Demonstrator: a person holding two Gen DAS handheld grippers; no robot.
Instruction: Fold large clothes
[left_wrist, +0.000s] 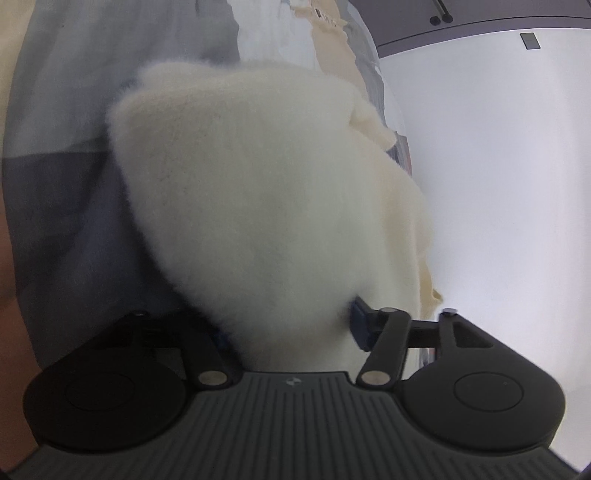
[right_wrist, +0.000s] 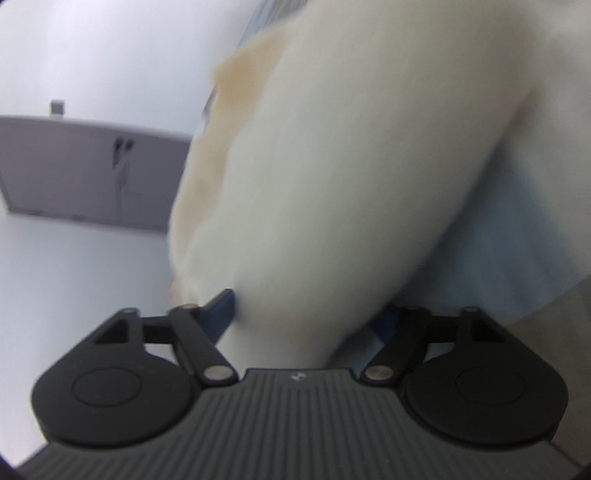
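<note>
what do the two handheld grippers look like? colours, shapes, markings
Both match. The left gripper and right gripper each have a dark grey ribbed base plate with a small round emblem at its front edge, flanked by two black rounded housings with circular insets. Black linkage arms with silver pivot pins carry blue finger pads. No cables or sleeves visible. The right view is blurred.

both wrist views close behind fleece garment (left_wrist: 266, 206), sharing cabinet (right_wrist: 92, 173).

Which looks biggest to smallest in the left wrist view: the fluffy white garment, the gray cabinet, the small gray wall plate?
1. Fluffy white garment, though it sits right at the camera, so nearness inflates it.
2. Gray cabinet, only partly in frame.
3. Small gray wall plate.
</note>
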